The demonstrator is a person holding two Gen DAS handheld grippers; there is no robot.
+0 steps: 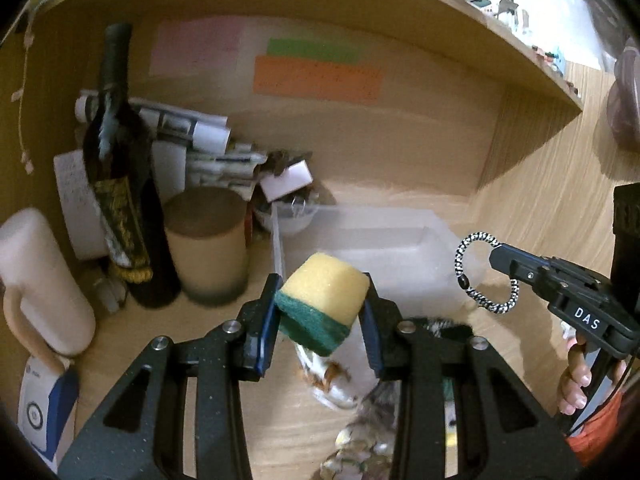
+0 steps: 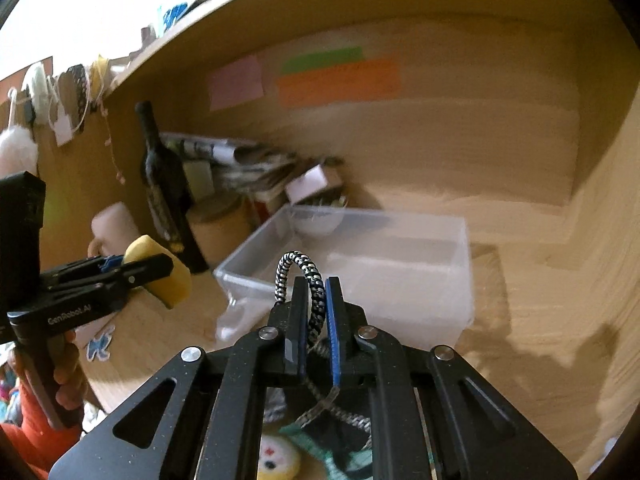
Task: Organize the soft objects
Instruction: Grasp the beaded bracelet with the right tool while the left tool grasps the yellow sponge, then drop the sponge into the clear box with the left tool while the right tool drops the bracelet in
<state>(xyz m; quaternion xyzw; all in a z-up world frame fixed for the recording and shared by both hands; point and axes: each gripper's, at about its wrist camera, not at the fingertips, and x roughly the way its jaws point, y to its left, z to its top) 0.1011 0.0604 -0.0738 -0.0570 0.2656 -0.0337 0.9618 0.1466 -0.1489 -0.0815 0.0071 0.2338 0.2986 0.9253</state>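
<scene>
My left gripper (image 1: 322, 304) is shut on a yellow sponge with a green scrub layer (image 1: 326, 300) and holds it above the desk, just in front of a clear plastic bin (image 1: 400, 248). The sponge (image 2: 168, 276) and left gripper (image 2: 132, 270) also show at the left of the right wrist view. My right gripper (image 2: 316, 300) is shut on a black-and-white braided hair tie (image 2: 306, 276), held near the bin's (image 2: 360, 276) front edge. In the left wrist view the hair tie (image 1: 480, 276) hangs from the right gripper (image 1: 500, 260) at the right.
A dark wine bottle (image 1: 116, 184), a tan cylinder jar (image 1: 208, 244), a white jug (image 1: 40, 280), a small bowl (image 1: 292, 216) and stacked papers (image 1: 192, 136) crowd the back left. Soft toys (image 2: 280, 456) and patterned fabric (image 1: 360, 420) lie below the grippers. A wooden shelf (image 1: 520, 60) overhangs.
</scene>
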